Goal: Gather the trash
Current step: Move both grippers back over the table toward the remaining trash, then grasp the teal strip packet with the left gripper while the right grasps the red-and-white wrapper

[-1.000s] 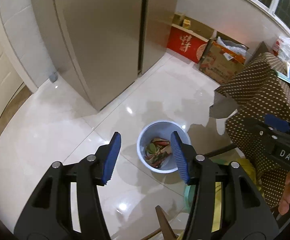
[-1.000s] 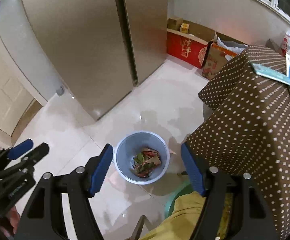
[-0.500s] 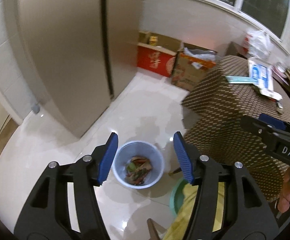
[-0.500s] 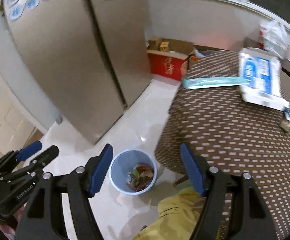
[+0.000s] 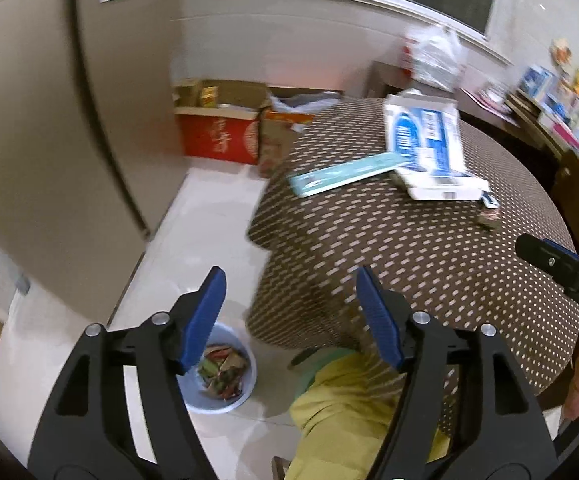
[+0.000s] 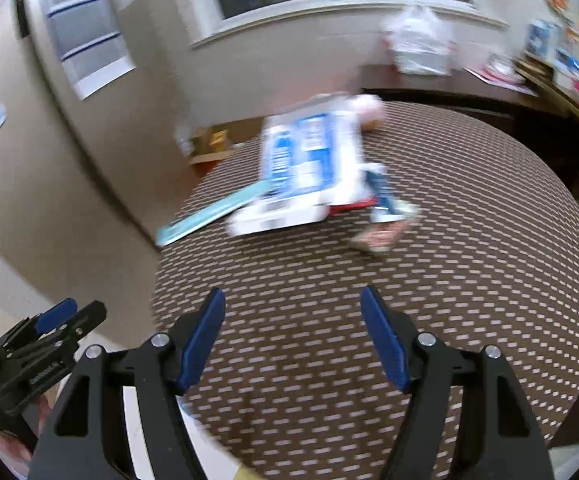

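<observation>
The trash lies on the desk [image 5: 429, 248] with its brown dotted cloth: a white and blue carton [image 5: 425, 140] flattened on top, a long teal packet [image 5: 343, 174] poking out from under its left edge, and a small scrap [image 5: 488, 221] just to the right of them. In my right view all of this is blurred. Down on the floor, beside the desk's left corner, stands the pale blue bin [image 5: 225, 376] with wrappers already in it. My left tool [image 5: 289, 312] has just been opening; its blue pads stand apart with nothing between them. My right tool [image 6: 293, 330] hangs over the cloth, pads apart and empty, well short of the carton.
</observation>
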### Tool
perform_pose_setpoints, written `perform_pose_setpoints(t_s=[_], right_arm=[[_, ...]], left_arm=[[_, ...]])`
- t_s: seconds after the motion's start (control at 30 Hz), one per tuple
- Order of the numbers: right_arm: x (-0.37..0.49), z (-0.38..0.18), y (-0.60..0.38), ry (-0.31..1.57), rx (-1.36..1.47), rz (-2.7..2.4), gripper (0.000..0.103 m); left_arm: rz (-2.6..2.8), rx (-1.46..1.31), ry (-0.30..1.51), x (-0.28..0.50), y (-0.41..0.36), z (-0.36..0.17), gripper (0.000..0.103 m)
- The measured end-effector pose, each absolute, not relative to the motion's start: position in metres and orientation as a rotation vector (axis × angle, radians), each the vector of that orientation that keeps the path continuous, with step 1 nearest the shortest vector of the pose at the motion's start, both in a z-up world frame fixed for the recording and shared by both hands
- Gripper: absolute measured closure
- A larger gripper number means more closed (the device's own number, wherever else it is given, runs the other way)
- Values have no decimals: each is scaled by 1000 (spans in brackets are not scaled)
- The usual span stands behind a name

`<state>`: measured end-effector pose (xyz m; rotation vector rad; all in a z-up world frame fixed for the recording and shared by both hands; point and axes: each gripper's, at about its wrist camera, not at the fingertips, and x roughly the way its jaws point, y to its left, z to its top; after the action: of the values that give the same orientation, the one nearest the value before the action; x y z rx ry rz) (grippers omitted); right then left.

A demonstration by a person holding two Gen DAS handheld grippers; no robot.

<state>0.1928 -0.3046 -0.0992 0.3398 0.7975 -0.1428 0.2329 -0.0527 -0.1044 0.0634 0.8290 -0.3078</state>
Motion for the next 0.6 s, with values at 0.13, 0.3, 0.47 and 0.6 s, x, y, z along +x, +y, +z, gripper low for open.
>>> perform_pose_setpoints(t_s=[0.13,0.3,0.47,0.6], right_arm=[[198,-114,-343,827,391,-232,34],[213,-131,-375,869,433,-285,34],[233,-141,-376,887,399,-287,34],[253,-150,-375,896,382,-318,34]], left_arm=[[-383,105,836,254,-85,-105,36],[-466,171,854,295,-114,-113,36],[-512,260,890,336,-137,-125,29],[-544,314,911,363,-157,-134,28]])
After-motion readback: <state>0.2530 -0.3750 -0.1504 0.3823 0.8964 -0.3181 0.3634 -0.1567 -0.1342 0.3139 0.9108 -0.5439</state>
